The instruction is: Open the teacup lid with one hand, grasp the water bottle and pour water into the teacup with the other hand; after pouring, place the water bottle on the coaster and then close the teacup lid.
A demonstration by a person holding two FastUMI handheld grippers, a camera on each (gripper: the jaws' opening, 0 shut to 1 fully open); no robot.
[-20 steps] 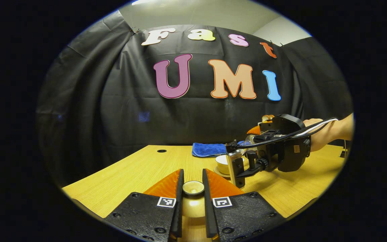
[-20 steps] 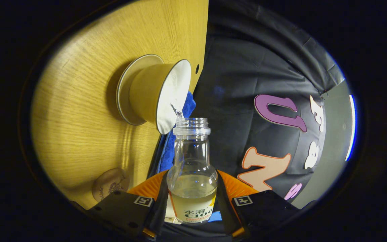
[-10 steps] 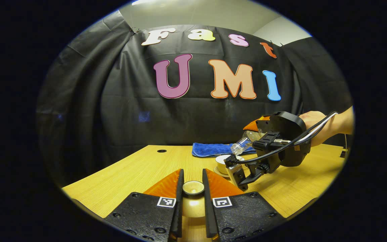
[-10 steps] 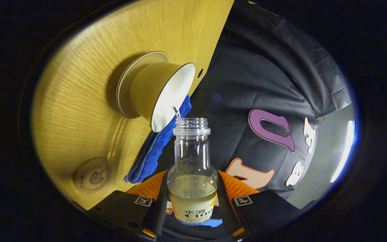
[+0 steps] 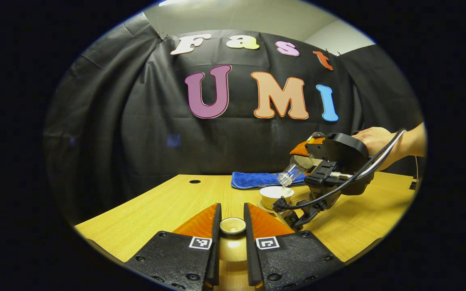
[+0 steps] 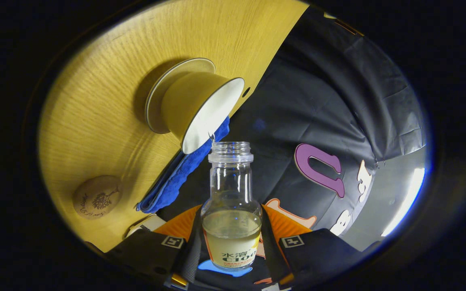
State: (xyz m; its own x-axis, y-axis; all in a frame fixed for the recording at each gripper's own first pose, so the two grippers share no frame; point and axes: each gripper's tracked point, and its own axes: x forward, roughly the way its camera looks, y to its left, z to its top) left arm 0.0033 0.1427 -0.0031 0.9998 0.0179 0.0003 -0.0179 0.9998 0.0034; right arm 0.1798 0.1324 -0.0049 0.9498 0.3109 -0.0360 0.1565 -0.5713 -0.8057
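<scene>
A: Right tool [image 6: 231, 242]: clamped on bottle [image 6: 231, 202], tipped so its mouth meets the teacup [image 6: 200, 111] rim ahead.
B: Left tool [image 5: 233, 242]?
A: Closed on lid [image 5: 233, 225], held aside above the desk [image 5: 168, 206]; keeps the cup open. Coaster [image 6: 96, 197]: vacant, lower left of right tool.

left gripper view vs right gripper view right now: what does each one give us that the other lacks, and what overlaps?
Left gripper view: the teacup lid clamped between the left gripper fingers, and the right gripper, held by a hand, seen from outside.

Right gripper view: the round wooden coaster lying bare on the table, the saucer seen clearly under the cup, and the liquid left in the bottle.

Both: the open teacup, the tilted water bottle with its mouth at the cup rim, and the blue cloth.
</scene>
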